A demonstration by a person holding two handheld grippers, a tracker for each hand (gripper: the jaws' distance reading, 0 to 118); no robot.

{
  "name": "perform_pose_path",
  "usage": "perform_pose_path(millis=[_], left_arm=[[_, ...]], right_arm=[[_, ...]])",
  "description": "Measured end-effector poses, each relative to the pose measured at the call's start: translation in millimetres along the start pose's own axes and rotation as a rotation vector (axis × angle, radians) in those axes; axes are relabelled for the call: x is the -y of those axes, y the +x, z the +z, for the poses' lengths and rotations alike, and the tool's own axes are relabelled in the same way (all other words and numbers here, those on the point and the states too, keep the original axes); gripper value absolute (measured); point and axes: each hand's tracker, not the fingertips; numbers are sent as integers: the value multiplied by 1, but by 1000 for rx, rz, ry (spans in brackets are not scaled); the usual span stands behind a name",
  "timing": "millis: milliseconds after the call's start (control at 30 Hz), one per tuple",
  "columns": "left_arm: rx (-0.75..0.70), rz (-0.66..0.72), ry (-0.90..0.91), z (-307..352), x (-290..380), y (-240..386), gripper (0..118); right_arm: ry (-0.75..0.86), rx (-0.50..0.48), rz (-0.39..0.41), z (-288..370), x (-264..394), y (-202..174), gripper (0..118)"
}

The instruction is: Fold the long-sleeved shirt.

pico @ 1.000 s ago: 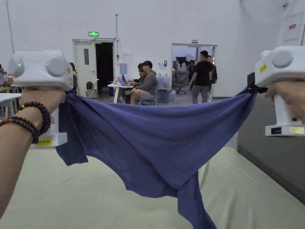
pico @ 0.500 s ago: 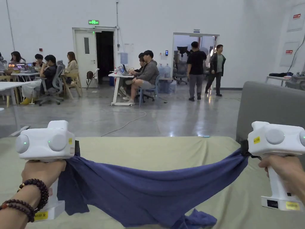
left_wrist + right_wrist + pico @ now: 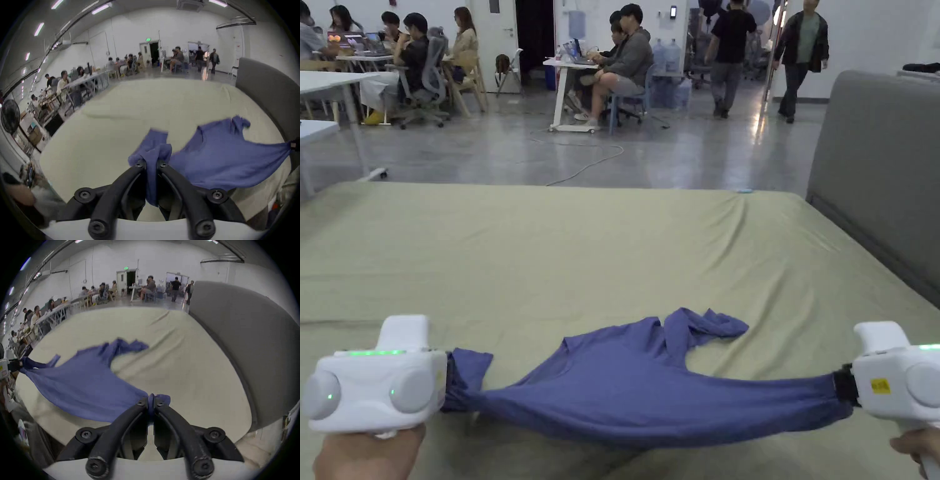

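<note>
The left gripper has its jaws closed on a bunched fold of the blue shirt, cloth running down between them and a loose flap poking out at 12 o'clock in the left gripper view; the right gripper is likewise pinched tight on a thin edge of the same shirt, a small tuft showing past the tips. In the head view the left gripper sits at 8 o'clock and the right gripper at 4 o'clock, with the near edge of the shirt pulled into a taut band between them.

A second ago that shirt hung high in the air between raised hands, sagging in a deep belly with a sleeve dangling; half a second ago it was lower, the hanging part just gathering on the bed; now both grippers are down near the sheet and most of the body lies on it, spreading away toward 12 o'clock, with one sleeve crumpled at the far edge.

So the shirt appears to be going down for spreading, not yet folded; the far sleeve looks twisted and will likely need smoothing before any fold; the gray headboard stands well off at 2 o'clock.
</note>
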Motion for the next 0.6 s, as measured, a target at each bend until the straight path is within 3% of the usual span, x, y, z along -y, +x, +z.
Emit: perform_pose_path(millis=[167, 367, 400, 433, 467, 500, 533, 567, 600], left_arm=[[-21, -16, -131, -7, 72, -7, 3], [12, 8, -158, -17, 93, -13, 5], [14, 11, -156, -17, 92, -12, 14], [27, 19, -154, -17, 90, -13, 33], [30, 13, -159, -14, 85, -13, 60], [29, 0, -161, -12, 81, -12, 84], [34, -11, -157, -6, 79, -10, 89], [41, -22, -135, 1, 74, -9, 89], [37, -28, -95, 7, 68, -8, 89]], right_arm=[[-162, -26, -14, -28, 66, 11, 2], [-253, -30, -18, -57, 99, 12, 2], [-260, -30, -27, -58, 98, 12, 2], [-260, -32, -31, -57, 96, 12, 5], [-249, -32, -38, -49, 94, 11, 16], [-223, -30, -59, -43, 88, 11, 50], [-200, -29, -72, -37, 82, 12, 84], [-174, -34, -95, -30, 74, 12, 111], [-156, 2, -114, -19, 66, 8, 118]])
